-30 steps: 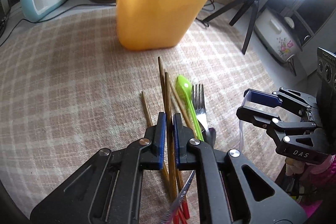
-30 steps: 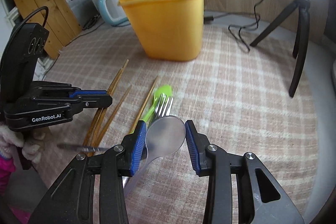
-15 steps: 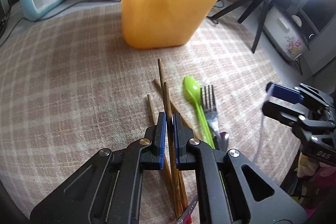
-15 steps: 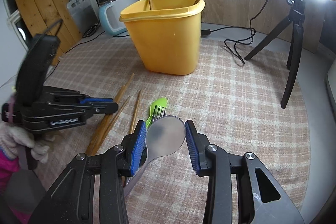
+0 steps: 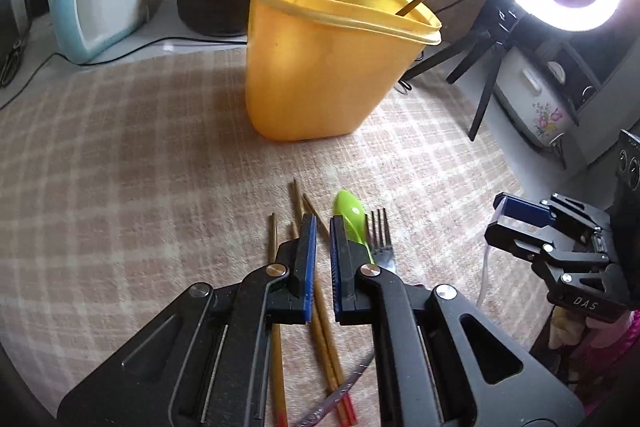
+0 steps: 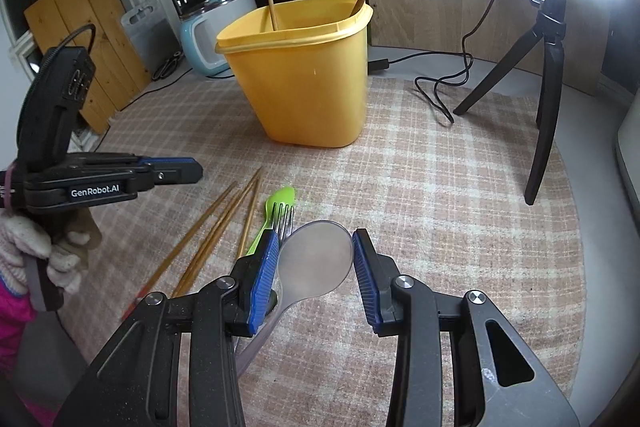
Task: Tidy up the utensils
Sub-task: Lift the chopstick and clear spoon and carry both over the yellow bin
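The translucent plastic spoon [image 6: 316,259], clamped in the right gripper [image 6: 314,259], should be carried bowl-up over the yellow plastic bin [image 6: 304,83]; the left gripper [image 5: 323,247] is closed, empty.

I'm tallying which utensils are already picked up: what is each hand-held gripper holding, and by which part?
The right hand-held gripper holds the translucent spoon across its bowl. The left hand-held gripper is shut on nothing; the chopsticks lie on the cloth beneath it.
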`<state>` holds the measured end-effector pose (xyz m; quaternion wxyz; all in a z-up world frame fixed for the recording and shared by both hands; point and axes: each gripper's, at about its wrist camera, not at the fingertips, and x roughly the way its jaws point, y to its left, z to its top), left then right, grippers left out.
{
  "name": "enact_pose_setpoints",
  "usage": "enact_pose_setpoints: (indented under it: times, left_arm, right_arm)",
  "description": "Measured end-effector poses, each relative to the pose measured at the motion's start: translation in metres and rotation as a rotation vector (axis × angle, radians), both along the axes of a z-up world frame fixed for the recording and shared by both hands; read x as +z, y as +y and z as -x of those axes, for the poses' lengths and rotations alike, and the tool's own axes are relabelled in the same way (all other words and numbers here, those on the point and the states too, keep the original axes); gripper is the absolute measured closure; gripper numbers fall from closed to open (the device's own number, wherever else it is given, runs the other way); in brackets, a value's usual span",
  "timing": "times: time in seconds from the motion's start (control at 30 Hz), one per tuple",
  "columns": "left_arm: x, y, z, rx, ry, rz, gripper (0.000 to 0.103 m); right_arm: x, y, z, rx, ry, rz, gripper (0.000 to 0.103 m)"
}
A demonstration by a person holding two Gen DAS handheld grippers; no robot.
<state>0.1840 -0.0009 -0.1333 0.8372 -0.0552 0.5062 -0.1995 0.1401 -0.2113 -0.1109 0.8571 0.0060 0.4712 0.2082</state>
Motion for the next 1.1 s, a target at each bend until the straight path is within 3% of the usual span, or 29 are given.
enact_pose_setpoints:
  times: [0.13, 0.5, 0.6, 0.73, 0.87, 1.1]
  left_arm:
    - [-0.012, 0.003, -0.006, 0.0, 0.054, -0.037, 0.098]
    - [-0.058, -0.016, 0.002, -0.065, 0.158, -0.274, 0.098]
    - [-0.058, -0.02, 0.003, -0.071, 0.143, -0.3, 0.098]
    - [-0.059, -0.022, 0.003, -0.083, 0.125, -0.286, 0.098]
    - [-0.057, -0.005, 0.004, -0.027, 0.133, -0.19, 0.099]
    - [-0.014, 0.016, 0.016, 0.037, 0.039, -0.07, 0.099]
  right_arm:
    - [-0.001, 0.001, 0.0, 0.007, 0.007, -0.005, 0.067]
    - [-0.005, 0.001, 0.0, 0.01, 0.023, -0.013, 0.067]
    - [-0.004, 0.001, 0.001, 0.008, 0.021, -0.019, 0.067]
    - [-0.002, 0.001, 0.002, 0.007, 0.015, -0.024, 0.067]
    - [0.001, 0.0, 0.004, 0.0, 0.008, -0.026, 0.067]
    - [0.013, -0.004, 0.005, -0.017, -0.02, -0.031, 0.067]
